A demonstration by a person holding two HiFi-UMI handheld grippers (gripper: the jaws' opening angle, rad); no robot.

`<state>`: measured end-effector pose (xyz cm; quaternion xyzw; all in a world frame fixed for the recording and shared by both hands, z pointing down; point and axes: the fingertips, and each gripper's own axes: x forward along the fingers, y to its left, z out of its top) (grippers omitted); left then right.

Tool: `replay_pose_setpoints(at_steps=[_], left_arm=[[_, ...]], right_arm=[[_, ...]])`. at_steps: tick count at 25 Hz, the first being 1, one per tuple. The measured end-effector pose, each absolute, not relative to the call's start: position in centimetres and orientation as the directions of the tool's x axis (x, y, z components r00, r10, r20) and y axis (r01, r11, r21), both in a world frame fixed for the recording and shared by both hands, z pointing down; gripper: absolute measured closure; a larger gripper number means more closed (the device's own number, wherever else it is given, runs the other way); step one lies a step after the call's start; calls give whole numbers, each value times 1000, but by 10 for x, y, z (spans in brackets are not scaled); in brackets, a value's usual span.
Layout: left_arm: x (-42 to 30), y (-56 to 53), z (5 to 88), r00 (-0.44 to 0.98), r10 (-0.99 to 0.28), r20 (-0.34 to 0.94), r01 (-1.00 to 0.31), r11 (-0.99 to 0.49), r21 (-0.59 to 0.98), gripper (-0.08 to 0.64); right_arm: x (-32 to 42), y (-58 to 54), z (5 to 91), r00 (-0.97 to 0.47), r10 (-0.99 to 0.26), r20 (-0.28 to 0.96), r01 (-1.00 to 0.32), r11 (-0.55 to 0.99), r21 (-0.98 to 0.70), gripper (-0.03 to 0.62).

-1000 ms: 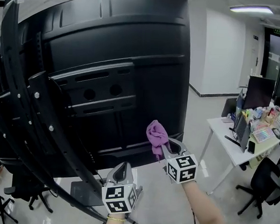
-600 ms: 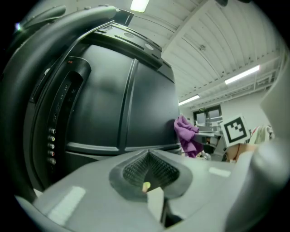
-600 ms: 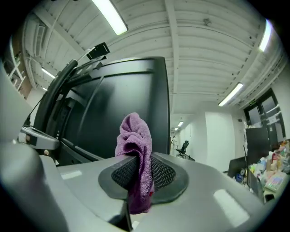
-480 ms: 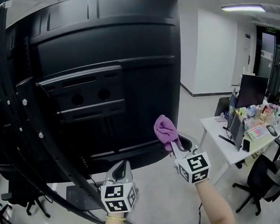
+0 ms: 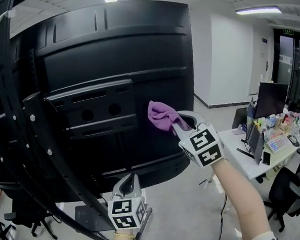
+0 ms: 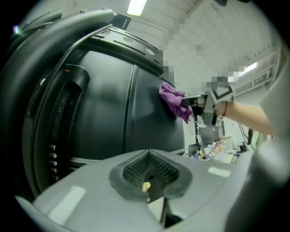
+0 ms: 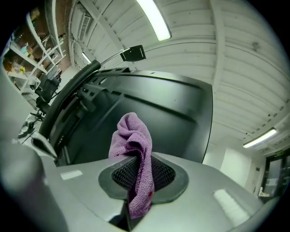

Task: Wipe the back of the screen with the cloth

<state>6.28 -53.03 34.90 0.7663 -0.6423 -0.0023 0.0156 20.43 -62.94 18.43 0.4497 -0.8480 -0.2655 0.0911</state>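
The black back of a large screen [image 5: 106,84] fills the left and middle of the head view. My right gripper [image 5: 177,125] is shut on a purple cloth [image 5: 160,115], and the cloth's bunched end rests against the screen's back near its right side. The cloth [image 7: 132,149] hangs out between the jaws in the right gripper view, with the screen's back [image 7: 149,118] close behind it. My left gripper [image 5: 129,185] is low, below the screen's bottom edge, shut with nothing in it. From the left gripper view the cloth [image 6: 174,100] shows against the panel [image 6: 108,104].
The screen's black stand rails [image 5: 41,151] curve down at the left to a base on the floor [image 5: 91,217]. A white desk [image 5: 262,154] crowded with small items and a monitor [image 5: 270,99] stands at the right, with an office chair [image 5: 282,193] by it.
My right gripper has risen and moved left with the cloth, from below the screen's lower edge up onto its back panel. The left gripper has stayed low.
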Motion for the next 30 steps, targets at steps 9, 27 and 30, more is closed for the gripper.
replay_pose_setpoints(at_steps=[9,27,30], left_arm=[[50,-532,340,170,-985,7,-985,-170,20,552],[54,-482,318,168,-984,-51,-985,-170,21,552],[62,-443,324,164,-985,-53,-986,-166,31,552]], right_arm=[[208,-632,7,-506,-801,-318,-777,264,572,538],[227,-570,2,-466,-770,-437,-866,296,403,538],[237,-528,97,-503,-783,-365,-850,373,372,538]])
